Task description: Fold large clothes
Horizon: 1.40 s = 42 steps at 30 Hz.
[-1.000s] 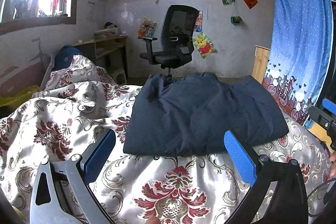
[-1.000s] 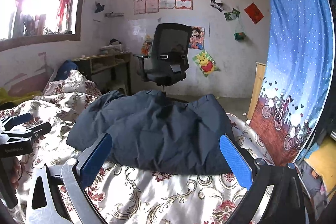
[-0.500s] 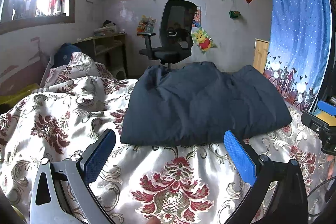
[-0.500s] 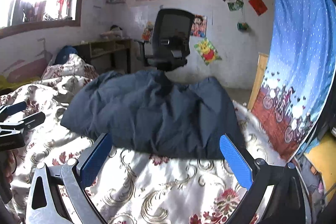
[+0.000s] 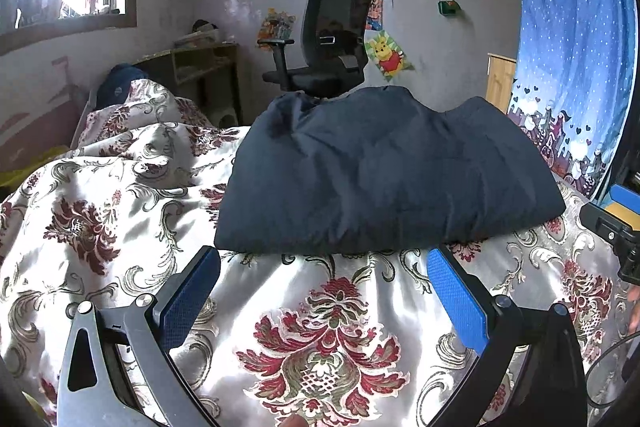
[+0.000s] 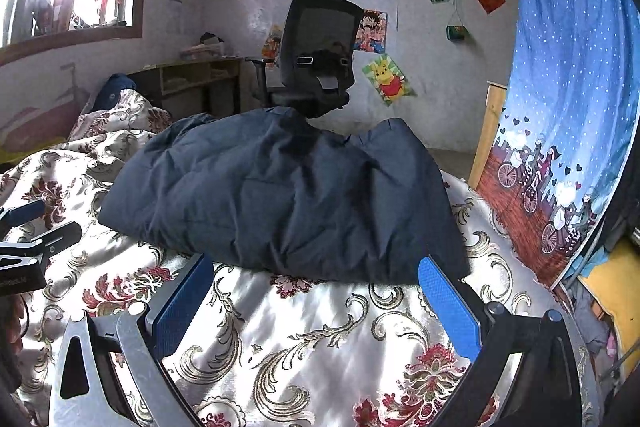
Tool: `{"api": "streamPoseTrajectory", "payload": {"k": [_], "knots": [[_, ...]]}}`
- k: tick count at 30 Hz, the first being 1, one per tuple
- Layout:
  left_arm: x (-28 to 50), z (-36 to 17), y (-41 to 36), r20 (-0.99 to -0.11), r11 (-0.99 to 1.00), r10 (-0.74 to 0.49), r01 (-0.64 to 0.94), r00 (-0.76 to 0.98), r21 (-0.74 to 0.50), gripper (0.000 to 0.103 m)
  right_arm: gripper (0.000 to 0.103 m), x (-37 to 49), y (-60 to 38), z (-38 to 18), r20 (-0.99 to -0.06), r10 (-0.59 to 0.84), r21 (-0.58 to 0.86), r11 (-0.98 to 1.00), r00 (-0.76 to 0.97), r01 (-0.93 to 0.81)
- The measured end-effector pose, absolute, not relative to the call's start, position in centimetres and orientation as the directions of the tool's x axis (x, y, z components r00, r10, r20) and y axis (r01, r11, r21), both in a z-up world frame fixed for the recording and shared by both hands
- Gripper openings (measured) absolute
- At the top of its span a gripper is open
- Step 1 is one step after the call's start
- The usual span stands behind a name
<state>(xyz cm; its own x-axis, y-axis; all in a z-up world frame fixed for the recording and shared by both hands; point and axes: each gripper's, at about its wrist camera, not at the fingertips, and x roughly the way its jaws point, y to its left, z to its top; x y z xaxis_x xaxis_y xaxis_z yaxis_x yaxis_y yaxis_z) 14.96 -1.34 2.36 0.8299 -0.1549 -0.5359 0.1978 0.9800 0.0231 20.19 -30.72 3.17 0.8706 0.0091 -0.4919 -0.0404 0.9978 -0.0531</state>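
A dark navy padded garment (image 5: 380, 179) lies folded into a thick rectangle on the flowered bedspread (image 5: 320, 339); the right wrist view shows the same garment (image 6: 288, 199) from a little further right. My left gripper (image 5: 324, 267) stands open just short of the garment's near edge, nothing between its blue pads (image 5: 456, 303). Likewise open and empty, my right gripper (image 6: 316, 275) hovers before the near right part of the garment. Each gripper shows at the edge of the other's view: the right gripper (image 5: 616, 227) and the left gripper (image 6: 28, 239).
A black office chair (image 5: 324, 39) stands behind the bed by the postered wall. A wooden desk (image 5: 200, 67) sits under the window at left. A blue patterned curtain (image 5: 572, 47) hangs at right, with a wooden panel (image 5: 500, 79) beside it. Bedding bunches up at the left (image 5: 132, 123).
Both grippers have drawn slightly back and settled level; the garment lies as before, untouched. The views shifted only a little.
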Motion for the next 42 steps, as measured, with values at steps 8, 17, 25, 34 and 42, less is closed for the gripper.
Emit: {"api": "streamPoseTrajectory", "payload": {"k": [8,17,25,34,42], "knots": [[15.25,1.96,-1.39,-0.547,0.981,-0.148,0.193,0.824,0.026,0.101,0.103,20.42,-30.81,2.86,-0.499,0.007,-0.049,0.998,0.867,-0.036],[14.96,2.26,-1.29,-0.533,0.981,-0.149,0.193,0.833,0.028,0.101,0.103,20.54,-30.57,2.71,-0.496,0.014,-0.051,0.998,0.868,-0.045],[14.89,2.36,-1.30,-0.536,0.980,-0.152,0.197,0.831,0.028,0.101,0.103,20.52,-30.49,2.75,-0.496,0.015,-0.050,0.998,0.868,-0.046],[14.75,2.49,-1.33,-0.531,0.980,-0.154,0.199,0.833,0.028,0.101,0.103,20.50,-30.48,2.75,-0.495,0.015,-0.050,0.998,0.869,-0.046],[14.79,2.49,-1.33,-0.531,0.979,-0.155,0.200,0.833,0.028,0.101,0.103,20.49,-30.43,2.77,-0.495,0.015,-0.050,0.998,0.869,-0.045]]}}
